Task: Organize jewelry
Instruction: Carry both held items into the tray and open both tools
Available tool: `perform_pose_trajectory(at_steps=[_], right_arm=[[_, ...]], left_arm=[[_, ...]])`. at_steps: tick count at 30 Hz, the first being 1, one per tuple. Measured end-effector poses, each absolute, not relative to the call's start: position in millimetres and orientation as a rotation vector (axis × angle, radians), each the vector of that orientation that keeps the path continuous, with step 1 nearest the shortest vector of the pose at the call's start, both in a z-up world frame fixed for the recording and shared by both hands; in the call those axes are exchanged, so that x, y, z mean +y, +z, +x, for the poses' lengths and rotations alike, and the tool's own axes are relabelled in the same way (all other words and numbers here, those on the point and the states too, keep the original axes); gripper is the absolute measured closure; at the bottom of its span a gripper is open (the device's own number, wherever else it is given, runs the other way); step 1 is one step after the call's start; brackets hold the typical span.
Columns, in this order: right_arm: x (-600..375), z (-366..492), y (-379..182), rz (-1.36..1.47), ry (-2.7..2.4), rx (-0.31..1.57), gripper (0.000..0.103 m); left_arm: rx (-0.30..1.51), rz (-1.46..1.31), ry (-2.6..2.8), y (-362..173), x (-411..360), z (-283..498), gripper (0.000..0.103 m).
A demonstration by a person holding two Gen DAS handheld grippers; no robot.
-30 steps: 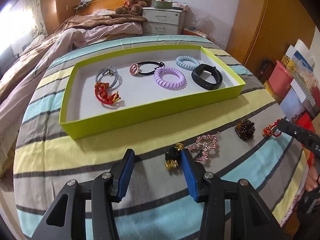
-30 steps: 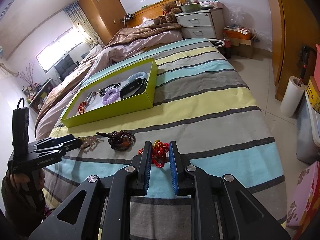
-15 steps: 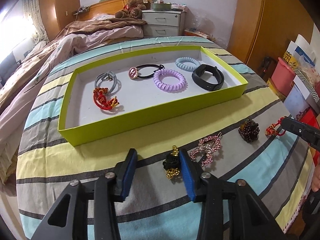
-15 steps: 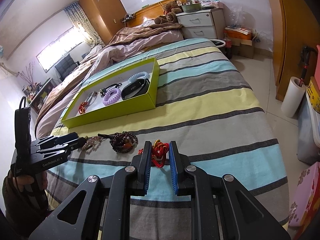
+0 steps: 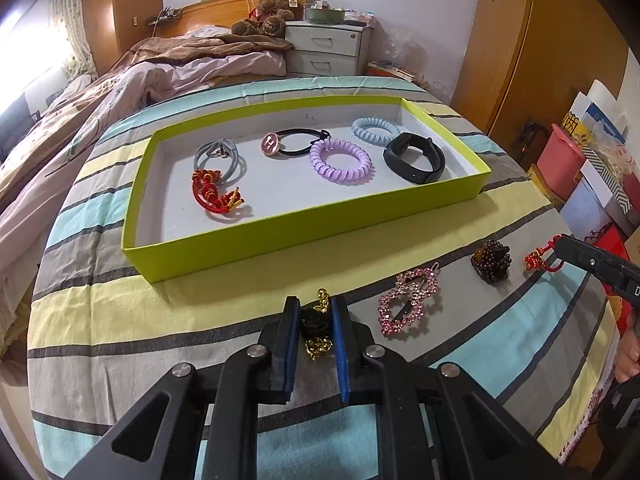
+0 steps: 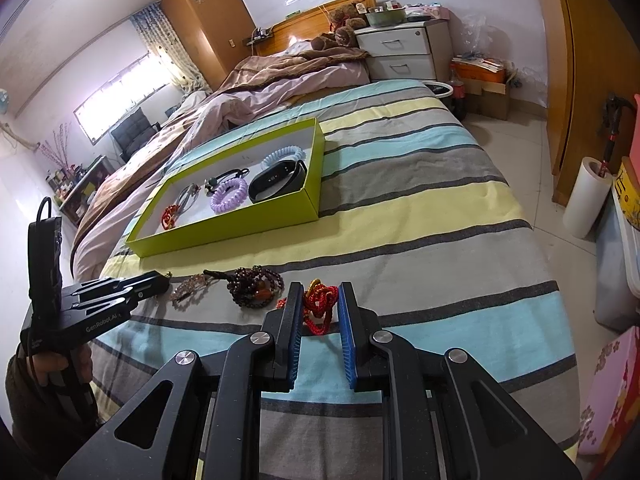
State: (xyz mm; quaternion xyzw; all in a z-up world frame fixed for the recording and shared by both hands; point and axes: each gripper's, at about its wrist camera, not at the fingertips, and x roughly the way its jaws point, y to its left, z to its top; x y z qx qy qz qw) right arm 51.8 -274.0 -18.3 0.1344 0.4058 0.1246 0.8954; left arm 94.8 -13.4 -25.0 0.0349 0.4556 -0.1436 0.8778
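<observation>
Left wrist view: striped bedspread [image 5: 120, 300], left claw [image 5: 315, 312] apparently clamped on black-gold trinket [image 5: 316, 326], having just closed.

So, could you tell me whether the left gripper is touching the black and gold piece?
Touching. In the left wrist view the left gripper, whose jaws have just been closing, presses both blue pads on the black and gold piece.

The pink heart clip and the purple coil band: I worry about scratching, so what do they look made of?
The pink heart clip looks like metal set with small faceted pink stones: it glints, and a thin metal bar shows at its top. Whether the stones are glass or plastic I cannot tell. The purple coil band looks like smooth, glossy plastic, moulded in a telephone-cord spiral.
</observation>
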Motion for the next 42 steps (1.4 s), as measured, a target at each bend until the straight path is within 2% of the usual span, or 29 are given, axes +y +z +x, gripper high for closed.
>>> perform_pose_trajectory(at_steps=[27,42], right_arm=[[-255.3,57.5,3.2,0.243,0.300,0.793,0.085],[-214.4,94.3,23.1,0.190,0.363,0.777,0.085]], left_arm=[[0.856,0.031,-0.262,13.0,5.1,82.7,0.087],[0.805,0.005,-0.257,39.5,20.2,120.8,0.087]])
